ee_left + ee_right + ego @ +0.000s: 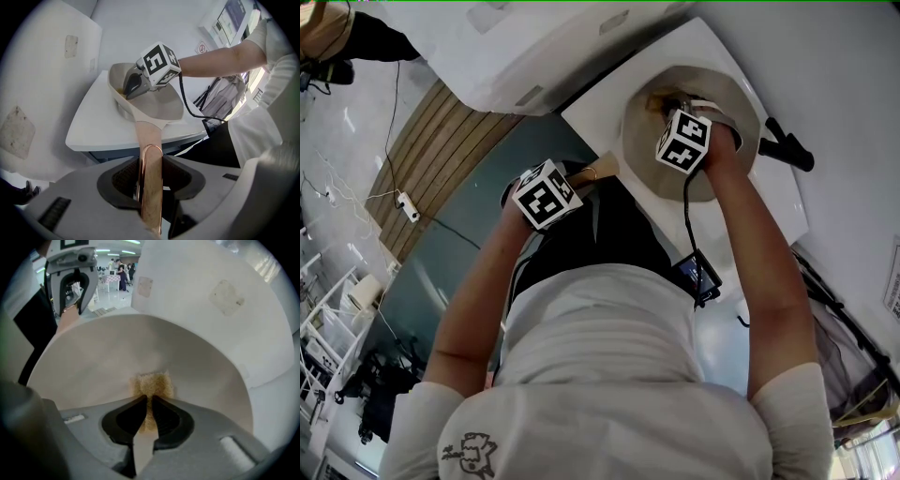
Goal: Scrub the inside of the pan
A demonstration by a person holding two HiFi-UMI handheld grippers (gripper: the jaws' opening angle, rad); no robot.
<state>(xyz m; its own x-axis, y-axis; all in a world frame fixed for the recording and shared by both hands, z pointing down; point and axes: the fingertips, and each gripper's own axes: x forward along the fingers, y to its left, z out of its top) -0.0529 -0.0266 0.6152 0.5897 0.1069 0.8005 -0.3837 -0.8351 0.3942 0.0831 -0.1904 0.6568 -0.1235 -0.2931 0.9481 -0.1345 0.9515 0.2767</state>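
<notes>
A pale beige pan (642,122) rests on a white table (591,117). Its copper-coloured handle (149,154) runs between the pads of my left gripper (151,174), which is shut on it at the table's near edge. In the head view the same left gripper (586,178) sits left of the pan. My right gripper (149,401) points steeply down into the pan (117,357), shut on a small yellow-brown sponge (152,385) that lies against the pan's inner surface. From the left gripper view, the right gripper (129,89) stands at the pan's far wall (159,105).
A black object (787,150) lies on the table to the right of the pan. A large white panel (211,296) rises close behind the pan. A small black device (698,277) hangs on a cable below the right arm. The table edge (117,145) drops off near the left gripper.
</notes>
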